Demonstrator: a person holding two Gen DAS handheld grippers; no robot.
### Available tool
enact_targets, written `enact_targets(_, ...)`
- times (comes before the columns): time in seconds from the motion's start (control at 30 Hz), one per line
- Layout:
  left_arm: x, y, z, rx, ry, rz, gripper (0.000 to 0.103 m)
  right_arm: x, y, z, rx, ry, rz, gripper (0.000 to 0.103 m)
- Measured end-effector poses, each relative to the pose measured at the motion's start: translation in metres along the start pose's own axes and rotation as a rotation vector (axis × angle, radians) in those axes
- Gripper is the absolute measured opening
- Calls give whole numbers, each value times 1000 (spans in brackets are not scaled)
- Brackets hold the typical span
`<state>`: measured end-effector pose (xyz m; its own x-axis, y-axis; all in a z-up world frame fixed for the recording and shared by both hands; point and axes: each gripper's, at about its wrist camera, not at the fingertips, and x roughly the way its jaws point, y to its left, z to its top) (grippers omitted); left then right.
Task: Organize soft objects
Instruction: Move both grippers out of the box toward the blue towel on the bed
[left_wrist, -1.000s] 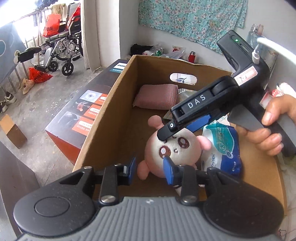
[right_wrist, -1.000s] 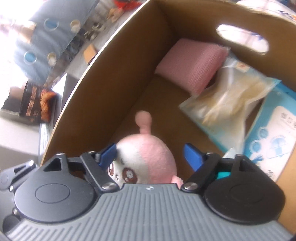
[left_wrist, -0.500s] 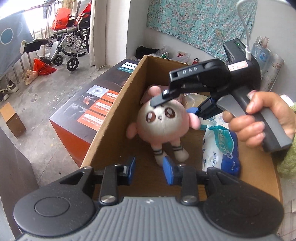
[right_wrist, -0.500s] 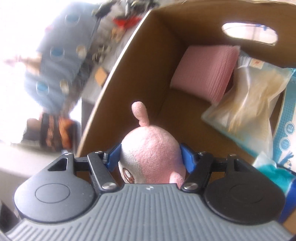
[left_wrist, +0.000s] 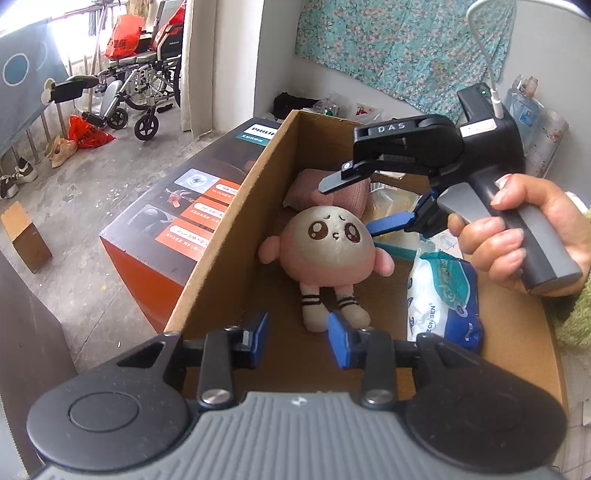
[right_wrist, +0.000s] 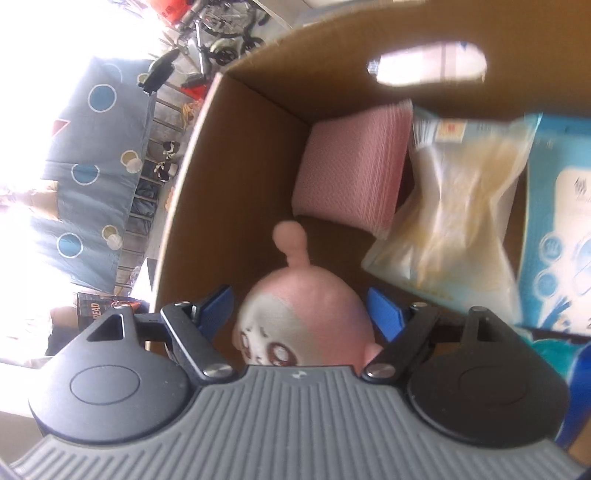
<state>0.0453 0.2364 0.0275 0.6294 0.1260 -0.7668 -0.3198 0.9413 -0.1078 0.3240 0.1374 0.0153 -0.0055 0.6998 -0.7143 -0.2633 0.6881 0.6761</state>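
**Plush set down in the box, right gripper spread around it**

Left wrist view: the plush (left_wrist: 325, 251) lies face up on the floor of the box (left_wrist: 236, 229), near the wall at 9 o'clock, feet toward the camera. The right gripper (left_wrist: 354, 206), held by a hand (left_wrist: 517, 232), hangs over the plush's head at 12 o'clock, its fingers wide apart and apparently clear of the fabric. The left gripper (left_wrist: 297, 332) is parted and holds nothing, just short of the feet. One blue-and-white pack (left_wrist: 443, 299) lies at 3 o'clock of the plush; one pink cloth (left_wrist: 332, 188) sits behind it.

Right wrist view: the right gripper (right_wrist: 301, 308) straddles the plush (right_wrist: 303, 314), with a gap at each pad, so it grips nothing. Ahead: one pink cloth (right_wrist: 354, 166) at 12 o'clock, one clear bag (right_wrist: 461, 206) at 1 o'clock, one pale blue pack (right_wrist: 557, 214) at 3 o'clock.

Judged step: placing the plush looks finished. The next move calls for lifting the right gripper straight off without snagging the ear.

Count: one plush, one cloth, one bag, two packs, one box.
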Motion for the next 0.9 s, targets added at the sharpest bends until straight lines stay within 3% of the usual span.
enact_targets(0.13,-1,-5,-2,8,-9,-6,40,-36,3,3,-26,-42,34,80)
enact_targets(0.27,-5,-15,-3,30,-33,-18,52,-80,-1,-4,-56,-87,92,80)
enact_targets(0.43,-9,-40,-1,68,-68,-67,64,-124,5,-45,-47,-162,188,80)
enact_targets(0.57,-10,-69,2,122,-82,-113,74,-171,-16,-78,-42,-239,230,80)
enact_targets(0.77,-10,-131,5,214,-122,-226,77,-259,-58,-119,-70,-401,126,80)
enact_targets(0.9,-5,-180,6,293,-132,-312,77,-324,-104,-150,-35,-534,-15,80)
